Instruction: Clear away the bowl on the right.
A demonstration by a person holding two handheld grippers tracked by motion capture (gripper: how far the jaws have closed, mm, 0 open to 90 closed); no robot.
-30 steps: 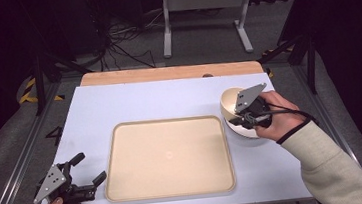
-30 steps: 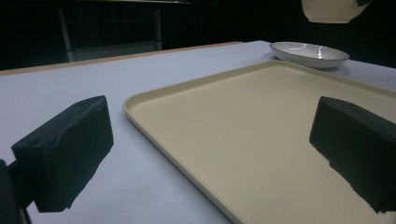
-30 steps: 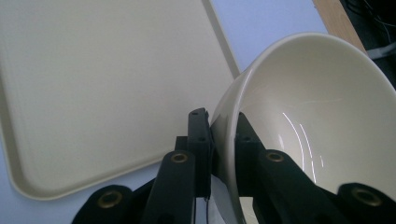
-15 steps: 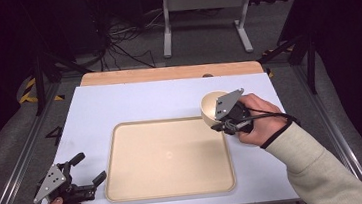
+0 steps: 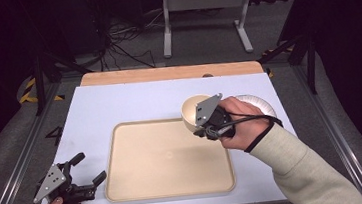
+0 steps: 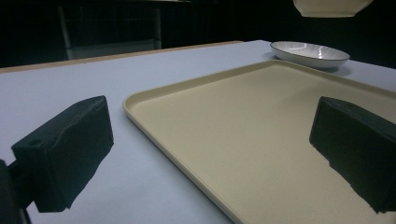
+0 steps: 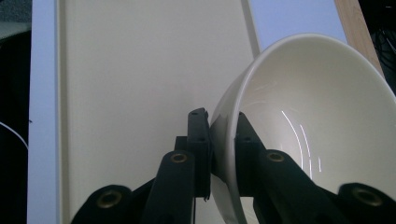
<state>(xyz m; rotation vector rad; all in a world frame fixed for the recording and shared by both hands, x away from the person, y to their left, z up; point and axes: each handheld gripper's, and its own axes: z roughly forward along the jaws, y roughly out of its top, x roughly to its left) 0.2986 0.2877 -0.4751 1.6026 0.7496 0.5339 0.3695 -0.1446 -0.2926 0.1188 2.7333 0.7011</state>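
Glossy cream bowl (image 5: 193,112), one, pinched by right gripper (image 5: 210,123); one flat rectangular tray (image 5: 166,157), one ribbed plate (image 5: 264,105); left gripper (image 5: 86,171) gapes empty.

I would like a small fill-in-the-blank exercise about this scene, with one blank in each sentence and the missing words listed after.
1. The right gripper grips the cream bowl by its ____.
2. The left gripper has its jaws ____, with nothing between them.
3. The white plate rests on the table, outside the beige ____.
4. The bowl is held in the air, above the far right ____ of the tray.

Missing words: rim; open; tray; corner
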